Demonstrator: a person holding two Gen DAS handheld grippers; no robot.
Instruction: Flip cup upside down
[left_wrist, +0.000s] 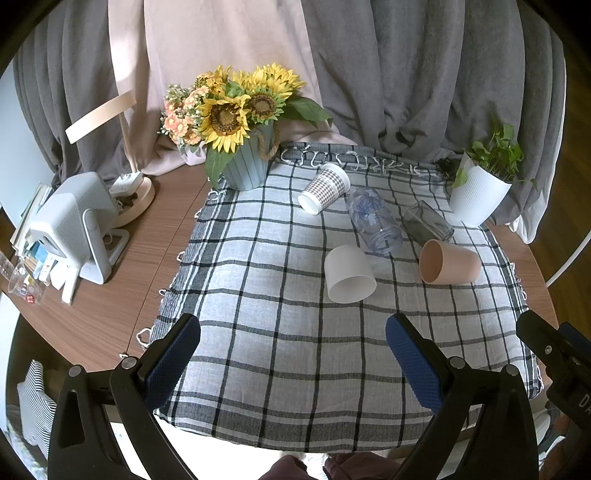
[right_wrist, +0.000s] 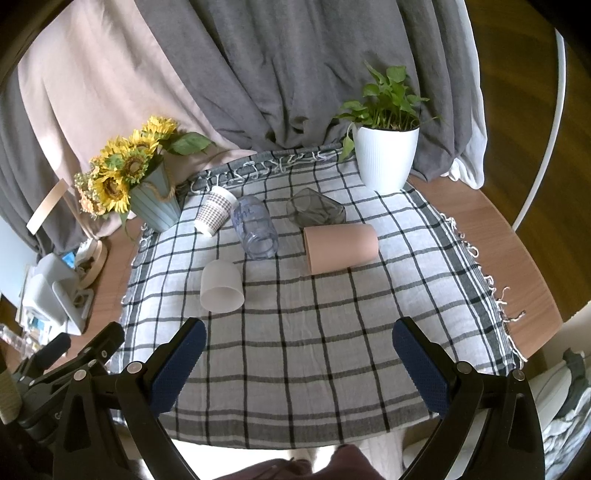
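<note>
Checked cloth (left_wrist: 280, 332) under everything is loose and soft, so any cup I tip up may skid or wobble on it. Both claws are released and hold nothing: left gripper (left_wrist: 293, 354), right gripper (right_wrist: 297, 356). Five cups lie on their sides, well ahead of me: white cup (left_wrist: 349, 275), pink cup (left_wrist: 448, 266), patterned paper cup (left_wrist: 325, 188), clear printed glass (left_wrist: 373, 221), grey glass (left_wrist: 428, 221). The glasses nearly touch, so one could roll into its neighbour. I can't tell which cup is meant, and the grey glass's rim is probably facing away.
</note>
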